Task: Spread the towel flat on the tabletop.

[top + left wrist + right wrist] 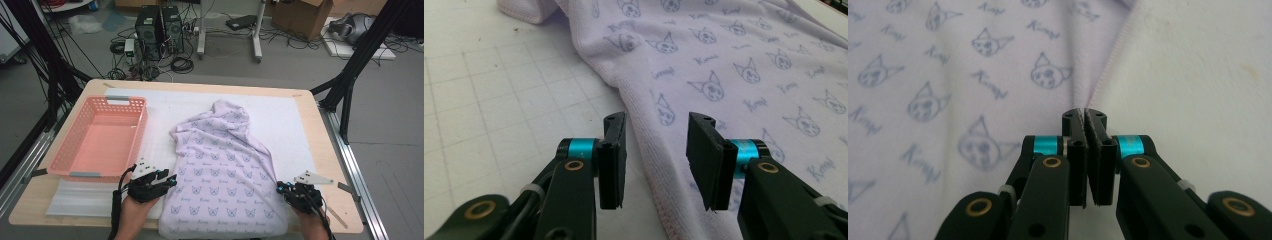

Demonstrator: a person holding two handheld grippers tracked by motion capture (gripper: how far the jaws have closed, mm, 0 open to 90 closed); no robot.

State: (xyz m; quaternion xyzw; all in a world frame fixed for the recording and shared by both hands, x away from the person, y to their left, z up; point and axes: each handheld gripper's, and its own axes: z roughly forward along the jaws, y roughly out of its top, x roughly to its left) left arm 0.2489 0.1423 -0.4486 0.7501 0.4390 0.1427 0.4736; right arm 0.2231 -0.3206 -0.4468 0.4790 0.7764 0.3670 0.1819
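A lilac towel [225, 165] printed with cat faces lies spread on the white mat of the table [320, 150], its long axis running from the near edge at 6 o'clock up to a bunched end at 12 o'clock in the high view. The left claw [172, 181] sits at the towel's near left border, at about 8 o'clock from the cloth's middle. In the left gripper view that claw [656, 150] stands released, jaws apart, with the stitched hem passing between them and neither pad pressing on it; the fabric spreads away toward 1 o'clock. The right claw [281, 189] is at the near right border, about 4 o'clock from the middle. In the right gripper view it [1089, 120] is clenched, pads together at the hem line, apparently pinching the towel's edge, which runs off toward 1 o'clock. Each hand is nearest its own corner. The coming move likely turns on the left claw closing on its hem. Small script repeats between the cats, perhaps "Kuromi", though too soft to read surely. A pink basket [100, 137] stands at 9 o'clock, apart from the towel.
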